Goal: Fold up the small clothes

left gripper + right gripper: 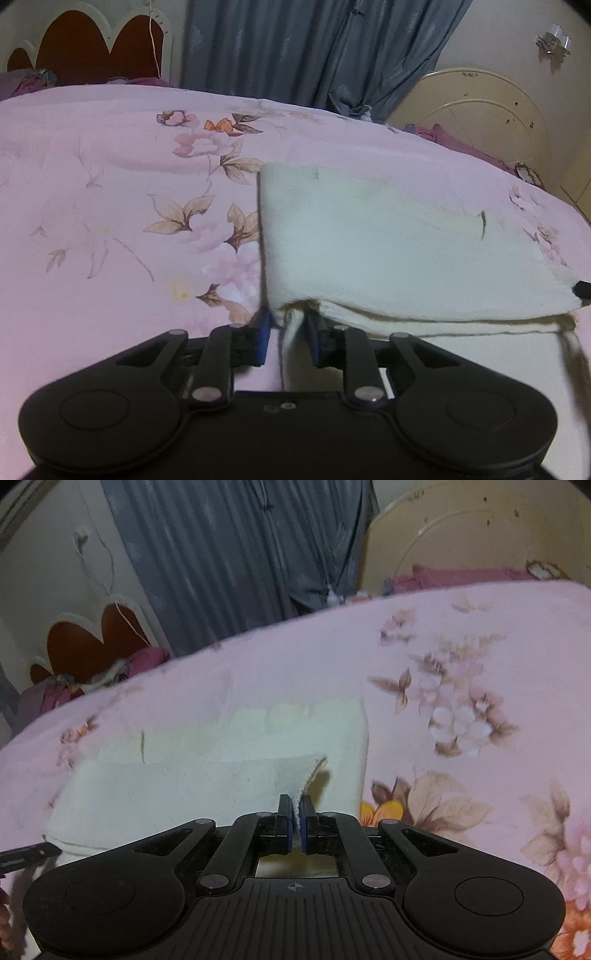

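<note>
A cream-white small garment (388, 251) lies on the pink floral bedsheet (110, 206). Its near layer is folded over and lifted. My left gripper (290, 325) is shut on the garment's near left corner; cloth hangs down between the blue pads (263, 332). In the right wrist view the garment (207, 775) spreads to the left. My right gripper (296, 812) is shut on its near right corner, which rises as a pointed flap above the lower layer. The other gripper's tip (583, 288) shows at the right edge of the left wrist view.
The bed's red and cream headboard (96, 40) stands at the far left. Grey-blue curtains (314, 48) hang behind the bed. A cream rounded board (480, 110) stands at the far right. Purple cloth (140, 661) lies near the headboard.
</note>
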`<action>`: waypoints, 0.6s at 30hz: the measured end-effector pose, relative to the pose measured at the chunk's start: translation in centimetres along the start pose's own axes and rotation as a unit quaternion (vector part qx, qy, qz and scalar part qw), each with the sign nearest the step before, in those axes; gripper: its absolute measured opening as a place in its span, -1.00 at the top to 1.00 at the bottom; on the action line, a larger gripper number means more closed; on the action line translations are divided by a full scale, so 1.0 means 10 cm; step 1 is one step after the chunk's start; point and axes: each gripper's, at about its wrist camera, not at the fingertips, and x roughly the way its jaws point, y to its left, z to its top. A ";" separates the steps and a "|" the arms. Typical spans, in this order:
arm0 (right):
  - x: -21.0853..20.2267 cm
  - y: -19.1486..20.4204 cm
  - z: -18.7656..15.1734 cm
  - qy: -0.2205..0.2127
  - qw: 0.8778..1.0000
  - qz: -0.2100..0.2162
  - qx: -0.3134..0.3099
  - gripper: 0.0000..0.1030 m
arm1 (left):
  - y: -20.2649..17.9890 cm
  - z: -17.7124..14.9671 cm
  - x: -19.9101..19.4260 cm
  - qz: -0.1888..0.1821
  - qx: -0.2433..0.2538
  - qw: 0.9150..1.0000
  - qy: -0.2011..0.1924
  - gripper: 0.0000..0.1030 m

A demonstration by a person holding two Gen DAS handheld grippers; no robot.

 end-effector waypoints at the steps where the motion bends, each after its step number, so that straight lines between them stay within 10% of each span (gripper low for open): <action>1: -0.01 -0.01 0.00 -0.001 1.000 -0.005 -0.007 0.94 | 0.00 0.01 0.00 -0.001 0.001 1.000 0.001 0.59; 18: 0.08 -0.34 -0.17 0.025 0.999 -0.037 0.011 1.00 | -0.03 0.00 -0.02 0.002 0.026 1.000 0.003 0.62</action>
